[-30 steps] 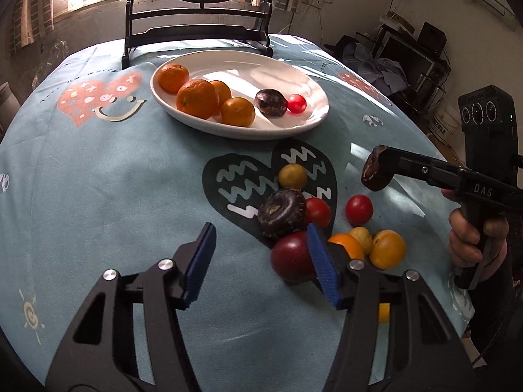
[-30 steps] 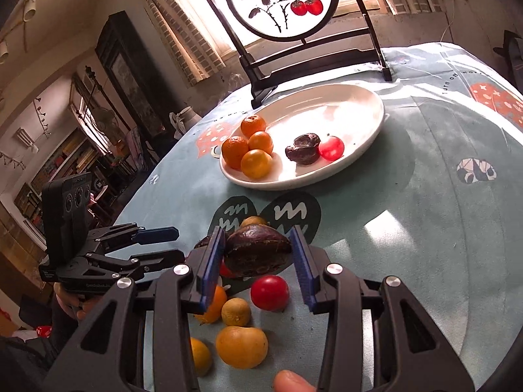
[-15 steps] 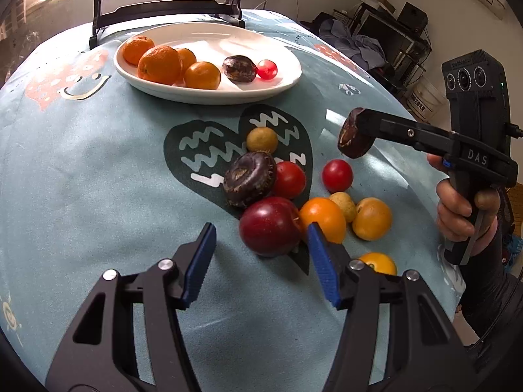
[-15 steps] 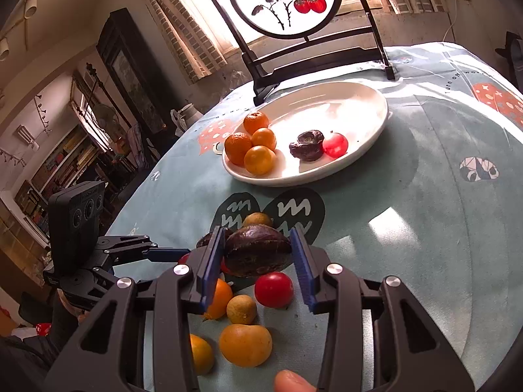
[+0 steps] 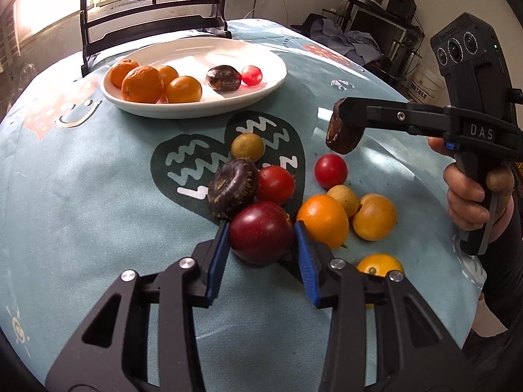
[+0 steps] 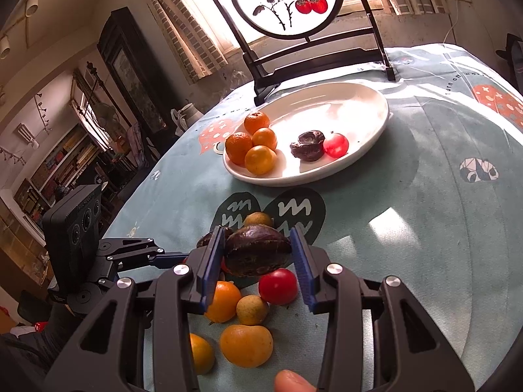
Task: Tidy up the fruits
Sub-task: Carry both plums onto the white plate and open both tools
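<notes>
Both grippers are gripping fruit: my left gripper (image 5: pixel 261 245) is closing its blue pads on the dark red round plum (image 5: pixel 261 232) resting on the teal tablecloth (image 5: pixel 81 196), hemmed by the wrinkled dark fruit (image 5: pixel 232 188) and an orange (image 5: pixel 323 220). My right gripper (image 6: pixel 256 254) is holding a dark wrinkled passion fruit (image 6: pixel 258 250) aloft, open cloth lying toward the white oval plate (image 6: pixel 369 124).

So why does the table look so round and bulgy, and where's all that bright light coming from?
Both wrist views use fisheye lenses, so the tablecloth bulges and edges curve. In the right wrist view, backlight from the window washes out the round screen and puts glare on the white plate, with sunlit patches on the cloth. In the left wrist view, the plate also glares.
</notes>
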